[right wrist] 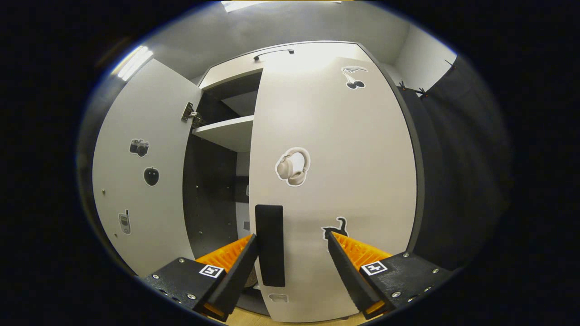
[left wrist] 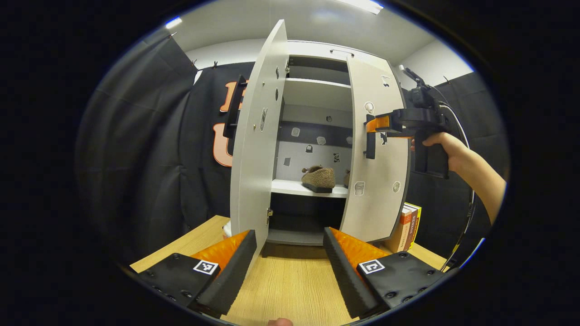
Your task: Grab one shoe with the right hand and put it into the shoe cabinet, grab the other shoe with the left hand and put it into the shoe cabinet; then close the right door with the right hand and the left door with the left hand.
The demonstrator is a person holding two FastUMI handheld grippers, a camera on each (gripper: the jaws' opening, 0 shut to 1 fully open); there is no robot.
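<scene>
Right gripper view: right gripper spread wide, empty, jaws straddling black door handle of right door, not pressing it. Left gripper released, empty, hanging over wooden table before shoe cabinet. Brown fuzzy shoe on white shelf inside; second shoe mostly hidden behind right door. Left door wide open. Judgement: push right door flat near handle, steady swing till flush, then left door
</scene>
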